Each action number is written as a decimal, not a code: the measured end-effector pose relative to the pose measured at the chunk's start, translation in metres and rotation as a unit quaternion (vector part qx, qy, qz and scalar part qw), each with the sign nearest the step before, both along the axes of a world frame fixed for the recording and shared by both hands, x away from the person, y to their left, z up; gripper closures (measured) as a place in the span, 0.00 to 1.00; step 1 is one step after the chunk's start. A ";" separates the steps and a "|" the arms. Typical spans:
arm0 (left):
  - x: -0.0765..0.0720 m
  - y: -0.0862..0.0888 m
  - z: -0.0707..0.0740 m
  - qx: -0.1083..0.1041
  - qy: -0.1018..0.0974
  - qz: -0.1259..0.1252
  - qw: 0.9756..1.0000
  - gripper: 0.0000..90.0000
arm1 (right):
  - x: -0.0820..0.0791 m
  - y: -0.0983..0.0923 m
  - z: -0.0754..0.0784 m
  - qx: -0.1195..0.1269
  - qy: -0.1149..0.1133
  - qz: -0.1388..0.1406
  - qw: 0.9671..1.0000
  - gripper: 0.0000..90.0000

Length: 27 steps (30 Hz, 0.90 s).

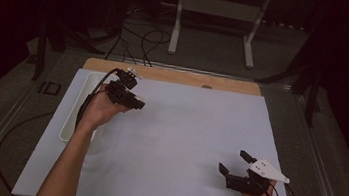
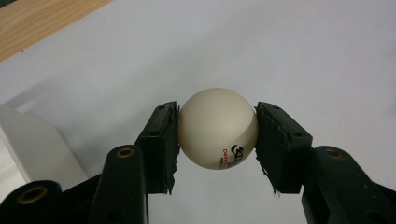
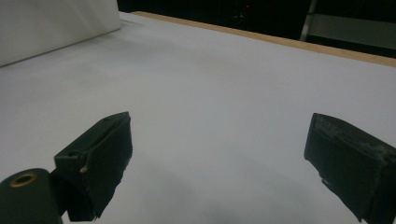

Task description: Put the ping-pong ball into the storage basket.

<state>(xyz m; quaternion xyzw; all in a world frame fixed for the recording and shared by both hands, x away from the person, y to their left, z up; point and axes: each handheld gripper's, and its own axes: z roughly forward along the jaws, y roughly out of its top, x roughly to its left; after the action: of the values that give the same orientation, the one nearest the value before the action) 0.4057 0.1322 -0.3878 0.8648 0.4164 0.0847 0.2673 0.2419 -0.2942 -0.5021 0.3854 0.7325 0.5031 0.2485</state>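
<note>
Between left claw (image 2: pixel 217 135) pads: ball (image 2: pixel 217 128)

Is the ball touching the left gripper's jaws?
Touching. The left gripper view shows the ball squeezed between both jaws of the left gripper, no gap on either side.

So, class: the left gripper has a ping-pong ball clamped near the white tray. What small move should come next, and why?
Probably carry the ball sideways over the white tray before opening. The left gripper pinches it above bare table, with the tray's wall just beside it; the right gripper sits open and idle.
</note>
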 end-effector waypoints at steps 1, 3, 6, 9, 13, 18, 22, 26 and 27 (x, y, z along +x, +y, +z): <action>0.000 0.001 0.000 0.002 0.001 -0.001 1.000 0.57 | 0.000 0.000 0.000 -0.001 0.000 0.000 1.000 0.08; 0.000 0.002 0.001 0.002 0.002 -0.003 1.000 0.57 | 0.000 0.000 0.000 -0.002 -0.001 0.000 1.000 0.08; -0.001 0.003 0.001 0.001 0.001 0.000 1.000 0.57 | 0.000 0.000 0.000 -0.002 -0.001 0.000 1.000 0.08; -0.001 0.004 0.001 0.003 0.001 0.001 1.000 0.57 | 0.000 0.000 0.000 -0.001 -0.001 0.000 1.000 0.08; -0.001 0.006 0.002 0.002 0.000 0.001 1.000 0.57 | 0.000 0.000 0.000 0.000 0.000 0.000 1.000 0.08; -0.002 0.008 0.004 0.000 0.002 0.003 1.000 0.57 | 0.000 0.000 0.000 -0.001 0.000 0.001 1.000 0.08; -0.002 0.010 0.005 0.000 0.003 0.004 1.000 0.57 | 0.000 0.001 0.000 0.000 0.000 0.002 1.000 0.08; -0.002 0.013 0.006 0.001 0.002 0.007 1.000 0.57 | 0.000 0.001 0.000 0.000 0.000 0.002 1.000 0.08; -0.002 0.014 0.007 -0.001 0.002 0.008 1.000 0.57 | 0.000 0.001 0.000 0.000 0.001 0.002 1.000 0.08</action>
<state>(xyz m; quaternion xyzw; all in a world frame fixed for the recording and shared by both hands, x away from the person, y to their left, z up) 0.4033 0.1463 -0.3813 0.8612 0.4242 0.0847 0.2668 0.2418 -0.2931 -0.5026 0.3841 0.7334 0.5037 0.2468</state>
